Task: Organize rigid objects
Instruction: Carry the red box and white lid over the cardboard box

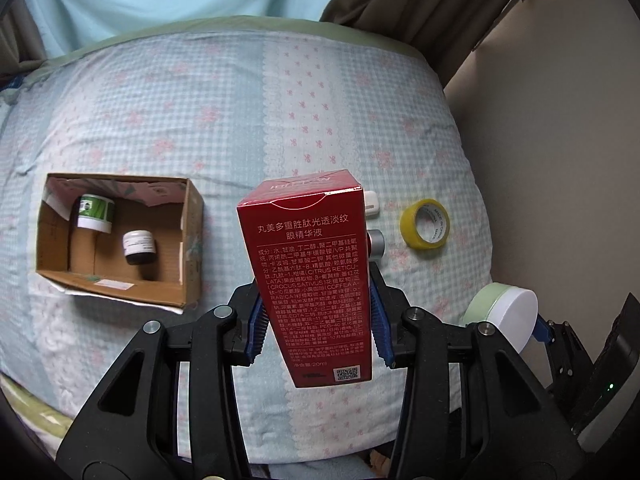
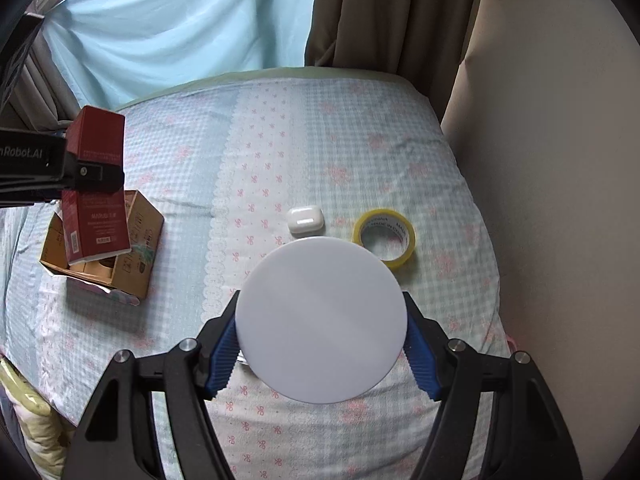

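My left gripper (image 1: 316,324) is shut on a tall red carton (image 1: 310,276) and holds it above the bed; the carton also shows in the right wrist view (image 2: 96,196), over the cardboard box (image 2: 140,248). The open cardboard box (image 1: 192,240) lies at the left and holds two small jars (image 1: 96,212), (image 1: 139,247). My right gripper (image 2: 322,344) is shut on a round white-lidded jar (image 2: 320,320), whose green body (image 1: 502,312) shows in the left wrist view.
A white earbud case (image 2: 305,220) and a yellow tape roll (image 2: 384,238) lie on the checked bedspread (image 2: 280,140) ahead. A small silver-capped item (image 1: 376,242) sits behind the carton. Curtains (image 2: 380,12) hang at the far side, a wall (image 2: 560,160) at the right.
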Motion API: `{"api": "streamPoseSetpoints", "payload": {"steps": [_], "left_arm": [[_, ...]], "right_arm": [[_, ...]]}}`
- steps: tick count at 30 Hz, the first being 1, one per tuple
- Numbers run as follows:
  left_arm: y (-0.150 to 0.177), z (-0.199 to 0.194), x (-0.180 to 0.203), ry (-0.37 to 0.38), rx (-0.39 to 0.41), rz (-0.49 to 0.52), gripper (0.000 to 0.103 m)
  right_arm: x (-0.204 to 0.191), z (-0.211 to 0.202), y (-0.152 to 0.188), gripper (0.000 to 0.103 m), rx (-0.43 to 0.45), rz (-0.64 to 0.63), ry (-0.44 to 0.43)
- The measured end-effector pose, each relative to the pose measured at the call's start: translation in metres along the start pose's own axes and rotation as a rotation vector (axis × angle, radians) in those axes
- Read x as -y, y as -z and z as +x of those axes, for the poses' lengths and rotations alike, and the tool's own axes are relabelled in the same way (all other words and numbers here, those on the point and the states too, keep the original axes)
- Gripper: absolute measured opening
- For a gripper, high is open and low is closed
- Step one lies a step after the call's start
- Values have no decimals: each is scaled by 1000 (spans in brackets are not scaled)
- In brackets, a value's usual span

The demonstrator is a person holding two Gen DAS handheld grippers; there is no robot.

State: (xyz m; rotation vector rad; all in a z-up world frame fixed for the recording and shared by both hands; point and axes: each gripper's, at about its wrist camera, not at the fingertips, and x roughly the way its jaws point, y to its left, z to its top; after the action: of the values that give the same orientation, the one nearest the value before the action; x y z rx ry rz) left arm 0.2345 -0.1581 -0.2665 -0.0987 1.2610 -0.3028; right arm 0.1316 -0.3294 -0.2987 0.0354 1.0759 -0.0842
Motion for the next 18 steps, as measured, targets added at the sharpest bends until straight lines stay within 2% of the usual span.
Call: {"api": "streamPoseSetpoints", "payload": {"steps": [10, 18], "left_arm": [[2, -78, -109, 35, 57, -15, 39], [-8, -100, -219, 34, 49, -1, 39]], "right_arm": [[-100, -47, -34, 67, 56, -46, -31], [-207, -47, -57, 67, 51, -30, -63]]}}
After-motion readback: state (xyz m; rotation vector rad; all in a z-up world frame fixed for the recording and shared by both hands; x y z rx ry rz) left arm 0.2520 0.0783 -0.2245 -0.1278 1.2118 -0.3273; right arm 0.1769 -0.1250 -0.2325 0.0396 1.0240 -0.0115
